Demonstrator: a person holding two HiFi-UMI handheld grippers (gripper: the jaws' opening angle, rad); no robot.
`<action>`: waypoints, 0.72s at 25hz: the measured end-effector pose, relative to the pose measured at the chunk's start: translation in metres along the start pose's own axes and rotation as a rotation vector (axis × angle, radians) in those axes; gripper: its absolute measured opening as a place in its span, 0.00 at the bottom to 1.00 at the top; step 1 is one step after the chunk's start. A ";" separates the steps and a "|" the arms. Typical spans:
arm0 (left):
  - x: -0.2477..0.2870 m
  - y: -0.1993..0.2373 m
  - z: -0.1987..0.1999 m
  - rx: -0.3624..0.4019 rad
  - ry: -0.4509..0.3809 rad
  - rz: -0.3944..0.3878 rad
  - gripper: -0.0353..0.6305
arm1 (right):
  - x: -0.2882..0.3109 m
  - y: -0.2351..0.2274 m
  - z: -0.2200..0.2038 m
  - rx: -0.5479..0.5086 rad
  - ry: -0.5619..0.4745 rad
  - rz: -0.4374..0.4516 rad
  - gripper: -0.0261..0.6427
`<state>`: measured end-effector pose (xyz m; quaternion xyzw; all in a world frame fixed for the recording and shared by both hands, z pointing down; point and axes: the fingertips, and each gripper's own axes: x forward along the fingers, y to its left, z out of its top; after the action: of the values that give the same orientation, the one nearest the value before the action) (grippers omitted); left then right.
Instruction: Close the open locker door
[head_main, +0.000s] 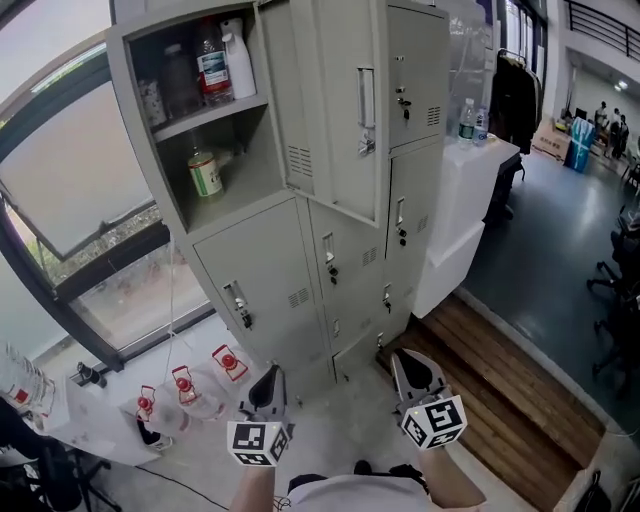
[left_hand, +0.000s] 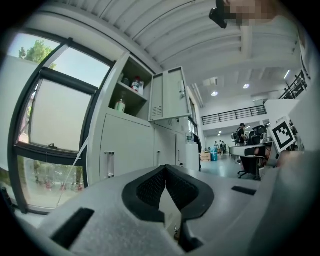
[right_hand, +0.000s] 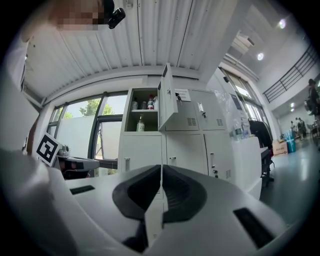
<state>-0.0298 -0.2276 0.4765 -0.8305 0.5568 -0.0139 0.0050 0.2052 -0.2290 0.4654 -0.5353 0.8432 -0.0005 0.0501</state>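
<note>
A grey locker bank (head_main: 300, 270) stands in front of me. Its top-left door (head_main: 335, 100) is swung wide open, with the handle (head_main: 366, 98) facing outward. The open compartment (head_main: 170, 200) holds bottles (head_main: 225, 60) on the upper shelf and a can (head_main: 205, 172) below. Both grippers hang low, well short of the lockers and touching nothing. The left gripper (head_main: 268, 385) is shut and empty, and so is the right gripper (head_main: 415, 372). The open door (left_hand: 170, 95) also shows in the left gripper view above the shut jaws (left_hand: 165, 169). In the right gripper view the door (right_hand: 166, 97) juts out above the shut jaws (right_hand: 161, 169).
A white cabinet (head_main: 465, 210) with water bottles (head_main: 468, 120) on top stands right of the lockers. A large window (head_main: 70, 180) is on the left. Red-capped containers (head_main: 185, 385) sit on the floor at lower left. A wooden floor strip (head_main: 500, 390), office chairs and distant people lie to the right.
</note>
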 end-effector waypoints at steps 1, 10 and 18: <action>0.006 0.000 0.001 0.002 0.001 -0.005 0.07 | 0.002 -0.003 0.000 0.000 -0.002 -0.003 0.07; 0.040 0.021 0.009 -0.003 -0.006 -0.066 0.07 | 0.031 -0.004 0.007 -0.008 -0.019 -0.051 0.07; 0.043 0.035 -0.001 -0.025 0.017 -0.086 0.07 | 0.052 0.001 0.029 -0.051 -0.054 -0.044 0.07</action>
<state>-0.0461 -0.2806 0.4771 -0.8536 0.5206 -0.0141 -0.0110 0.1850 -0.2741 0.4323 -0.5548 0.8292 0.0343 0.0591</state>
